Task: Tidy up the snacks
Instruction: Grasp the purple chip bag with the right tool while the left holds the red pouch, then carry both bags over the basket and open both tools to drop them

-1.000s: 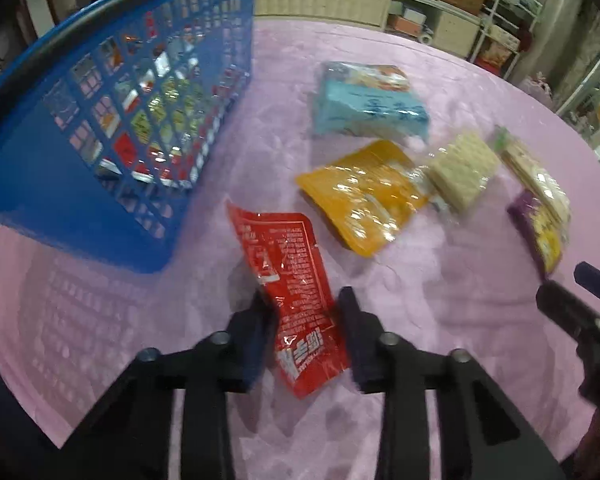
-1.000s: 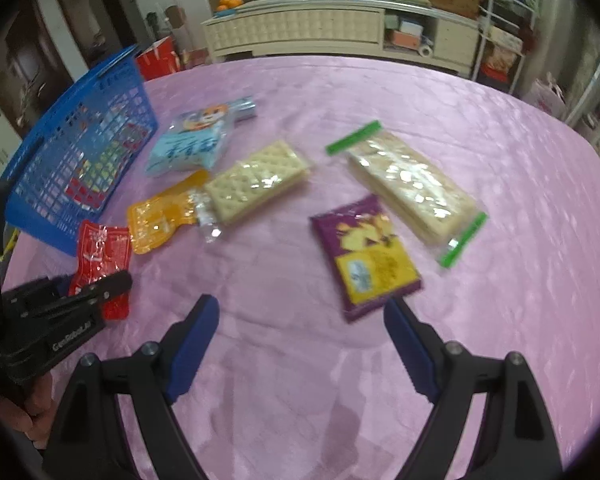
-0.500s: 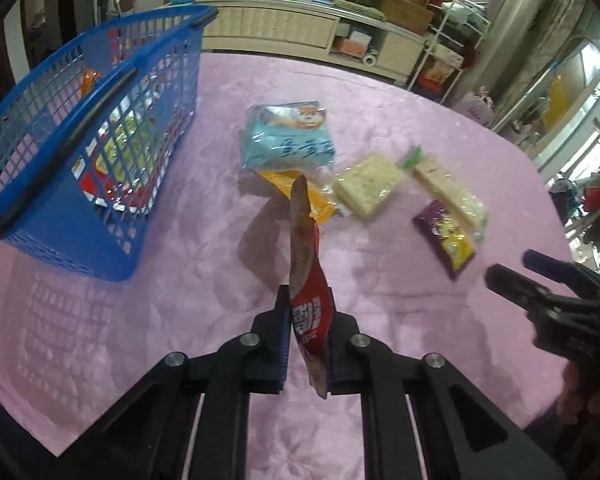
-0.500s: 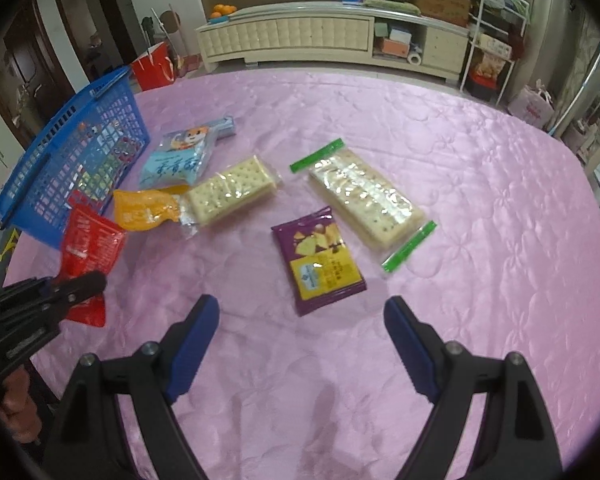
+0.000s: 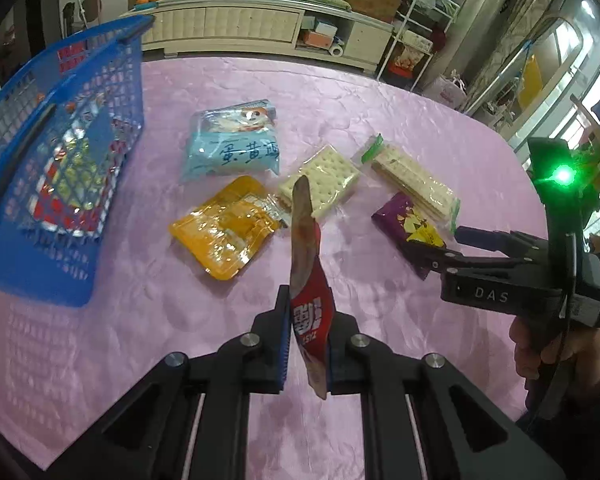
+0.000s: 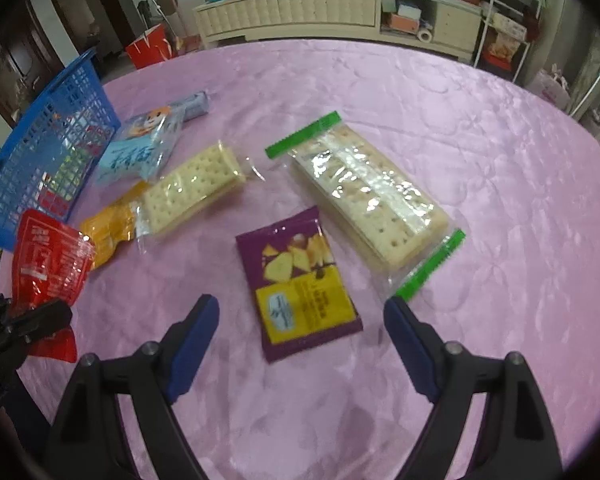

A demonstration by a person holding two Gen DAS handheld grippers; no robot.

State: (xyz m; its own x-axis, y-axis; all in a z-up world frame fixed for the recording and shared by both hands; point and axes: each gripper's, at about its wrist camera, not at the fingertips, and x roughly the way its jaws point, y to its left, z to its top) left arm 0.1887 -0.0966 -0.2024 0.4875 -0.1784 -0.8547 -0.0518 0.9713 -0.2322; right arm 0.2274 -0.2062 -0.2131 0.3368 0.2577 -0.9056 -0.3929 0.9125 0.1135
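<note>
1. My left claw (image 5: 307,334) has clamped tight on the red packet (image 5: 309,280) and lifted it off the pink desk (image 5: 140,320); a second ago it lay flat.
2. That packet now hangs edge-up, ready for the blue basket (image 5: 60,160) at left.
3. My right claw (image 6: 300,336) has dropped closer, jaws wide, straddling the purple packet (image 6: 300,280), not gripping yet.

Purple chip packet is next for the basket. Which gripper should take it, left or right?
Right. The right gripper is open, with the purple chip packet lying just ahead between its fingers. The left gripper is shut on the red packet, so it is occupied.
</note>
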